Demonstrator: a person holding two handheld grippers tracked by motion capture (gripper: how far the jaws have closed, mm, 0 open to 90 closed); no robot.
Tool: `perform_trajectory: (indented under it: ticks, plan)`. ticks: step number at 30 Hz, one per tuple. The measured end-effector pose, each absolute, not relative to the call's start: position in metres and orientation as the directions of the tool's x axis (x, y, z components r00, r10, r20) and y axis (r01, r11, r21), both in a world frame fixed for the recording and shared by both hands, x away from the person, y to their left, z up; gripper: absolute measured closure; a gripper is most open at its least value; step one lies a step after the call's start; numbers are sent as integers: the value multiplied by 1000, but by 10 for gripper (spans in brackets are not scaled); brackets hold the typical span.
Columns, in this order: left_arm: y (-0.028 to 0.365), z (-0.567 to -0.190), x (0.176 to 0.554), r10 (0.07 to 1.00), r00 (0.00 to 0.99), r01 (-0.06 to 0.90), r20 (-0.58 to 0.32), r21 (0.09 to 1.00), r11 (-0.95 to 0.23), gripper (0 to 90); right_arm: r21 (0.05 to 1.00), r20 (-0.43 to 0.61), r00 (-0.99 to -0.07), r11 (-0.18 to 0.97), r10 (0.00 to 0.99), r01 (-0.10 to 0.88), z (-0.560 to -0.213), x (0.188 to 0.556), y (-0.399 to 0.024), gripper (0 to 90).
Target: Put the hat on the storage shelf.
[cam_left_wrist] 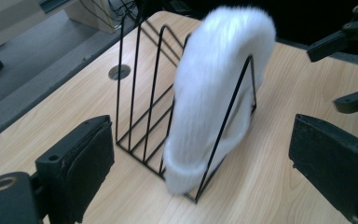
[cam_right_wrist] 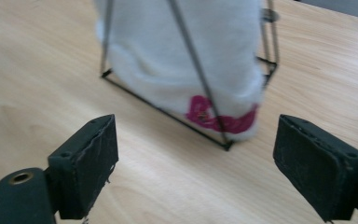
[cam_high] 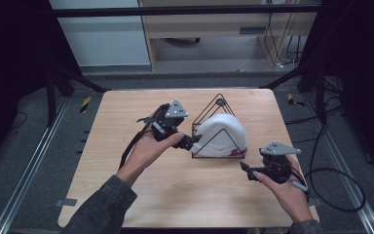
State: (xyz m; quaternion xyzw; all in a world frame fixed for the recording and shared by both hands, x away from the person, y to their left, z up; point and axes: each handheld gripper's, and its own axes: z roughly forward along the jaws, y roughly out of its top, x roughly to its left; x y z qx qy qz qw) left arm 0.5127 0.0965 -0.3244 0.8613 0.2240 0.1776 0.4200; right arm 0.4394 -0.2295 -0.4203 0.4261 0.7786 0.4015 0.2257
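A white fluffy hat (cam_high: 224, 135) with a pink patch (cam_right_wrist: 216, 116) stands on edge in a black wire rack (cam_high: 213, 113) at the middle of the wooden table. The hat (cam_left_wrist: 216, 93) sits in the front slot of the rack (cam_left_wrist: 140, 93), between triangular wires. My left gripper (cam_high: 194, 141) is just left of the rack, open, nothing between its pads (cam_left_wrist: 91, 161). My right gripper (cam_high: 246, 168) is at the front right of the rack, open and empty, with its pads (cam_right_wrist: 91, 158) a short way from the hat (cam_right_wrist: 182, 51).
The wooden table (cam_high: 175, 195) has bare room in front and to the left. A round hole (cam_left_wrist: 119, 72) lies in the tabletop behind the rack. Cables (cam_high: 336, 190) trail off the right edge; black frame posts stand around the table.
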Motion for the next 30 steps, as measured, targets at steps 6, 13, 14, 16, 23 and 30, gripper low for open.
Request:
perform_trajectory:
  ticks: [6, 13, 14, 16, 23, 30]
  plan:
    - [132, -341, 501, 574, 813, 272, 98, 808, -523, 56, 806, -22, -612, 376, 791, 457, -429, 425, -202, 116]
    - [179, -367, 492, 620, 780, 323, 86, 793, -516, 56, 783, -6, -664, 416, 748, 462, -445, 423, -170, 185]
    - [184, -371, 491, 625, 776, 330, 85, 790, -517, 56, 779, 1, -674, 422, 739, 463, -448, 423, -161, 188]
    - [195, -382, 489, 639, 764, 353, 82, 776, -522, 56, 770, 5, -701, 444, 713, 458, -452, 424, -149, 188]
    - [228, -427, 485, 677, 734, 432, 53, 733, -526, 56, 750, 35, -745, 475, 666, 460, -474, 433, -105, 182]
    - [249, -455, 482, 705, 708, 482, 29, 711, -513, 57, 730, 26, -754, 502, 657, 463, -487, 442, -80, 177]
